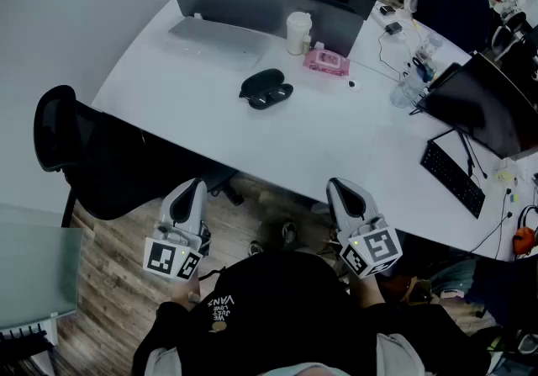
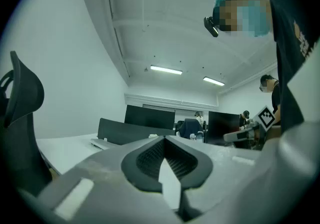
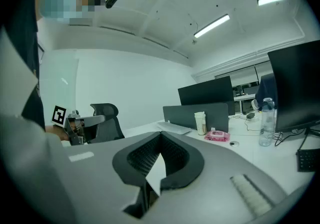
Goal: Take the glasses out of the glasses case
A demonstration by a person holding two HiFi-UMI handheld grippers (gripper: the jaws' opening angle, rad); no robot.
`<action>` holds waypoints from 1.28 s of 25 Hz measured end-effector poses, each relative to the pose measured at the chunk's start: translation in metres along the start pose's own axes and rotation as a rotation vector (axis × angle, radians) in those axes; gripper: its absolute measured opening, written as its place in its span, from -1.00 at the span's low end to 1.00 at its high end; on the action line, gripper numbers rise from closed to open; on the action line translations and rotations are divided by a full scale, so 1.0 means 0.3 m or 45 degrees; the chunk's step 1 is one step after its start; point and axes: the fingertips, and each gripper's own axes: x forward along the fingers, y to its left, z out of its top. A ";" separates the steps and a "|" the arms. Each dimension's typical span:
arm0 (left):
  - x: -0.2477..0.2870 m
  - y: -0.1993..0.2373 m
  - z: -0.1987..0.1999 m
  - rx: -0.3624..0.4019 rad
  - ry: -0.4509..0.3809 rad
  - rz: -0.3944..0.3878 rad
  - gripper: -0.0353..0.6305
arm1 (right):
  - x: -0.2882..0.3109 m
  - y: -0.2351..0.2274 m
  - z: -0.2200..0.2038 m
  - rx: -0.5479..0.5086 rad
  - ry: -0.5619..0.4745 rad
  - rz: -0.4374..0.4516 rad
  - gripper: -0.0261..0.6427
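Observation:
A black glasses case lies open on the white table, lid tipped back; something dark sits in its tray, too small to make out. Both grippers hang low in front of the table's near edge, close to the person's body and far from the case. The left gripper points up toward the table with its jaws together and nothing between them. The right gripper is likewise shut and empty. Neither gripper view shows the case.
Behind the case stand a grey divider, a white cup and a pink tissue pack. A water bottle, monitor and keyboard are at the right. A black chair is at the left.

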 end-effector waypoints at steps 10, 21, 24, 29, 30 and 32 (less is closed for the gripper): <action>0.040 -0.011 -0.016 -0.012 0.005 0.009 -0.89 | 0.017 -0.041 0.009 0.047 -0.032 0.028 -0.93; 0.137 -0.068 -0.036 -0.007 -0.016 0.057 -0.89 | 0.057 -0.163 -0.002 0.063 -0.014 0.105 -0.92; 0.159 -0.093 -0.035 -0.024 -0.036 0.073 -0.89 | 0.068 -0.196 -0.002 0.063 -0.001 0.140 -0.92; 0.175 -0.123 -0.054 -0.068 -0.052 0.125 -0.89 | 0.077 -0.240 -0.017 0.069 0.019 0.194 -0.92; 0.178 -0.129 -0.060 -0.078 -0.050 0.132 -0.89 | 0.078 -0.248 -0.019 0.073 0.023 0.198 -0.92; 0.187 -0.139 -0.071 -0.084 -0.037 0.141 -0.89 | 0.079 -0.263 -0.024 0.083 0.028 0.204 -0.92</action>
